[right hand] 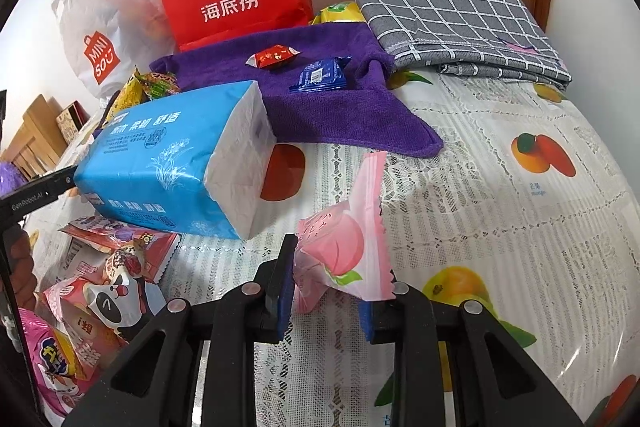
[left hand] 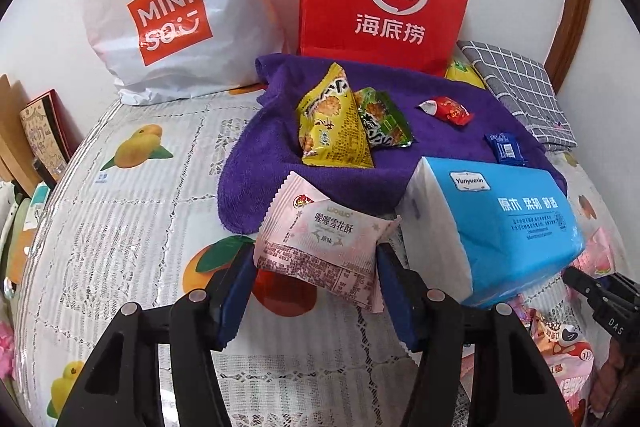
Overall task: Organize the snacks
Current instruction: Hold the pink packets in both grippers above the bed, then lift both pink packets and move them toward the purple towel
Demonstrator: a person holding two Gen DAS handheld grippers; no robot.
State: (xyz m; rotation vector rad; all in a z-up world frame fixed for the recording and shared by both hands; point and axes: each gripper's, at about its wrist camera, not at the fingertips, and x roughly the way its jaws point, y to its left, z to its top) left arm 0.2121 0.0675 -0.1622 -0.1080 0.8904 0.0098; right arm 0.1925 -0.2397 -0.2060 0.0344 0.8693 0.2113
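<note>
While the left gripper (left hand: 316, 283) clamps a pink nougat packet (left hand: 320, 243) by its near end and the right gripper (right hand: 326, 287) pinches a peach sweet (right hand: 340, 251), both snacks hang just above the tablecloth (left hand: 132, 227), so the step looks like a carry toward the purple towel (left hand: 400, 155) at twelve o'clock. Next comes, I judge, a forward reach past the tissue pack (right hand: 176, 163), then release. Packet's long axis runs nine to three; sweet's points to twelve.
</note>
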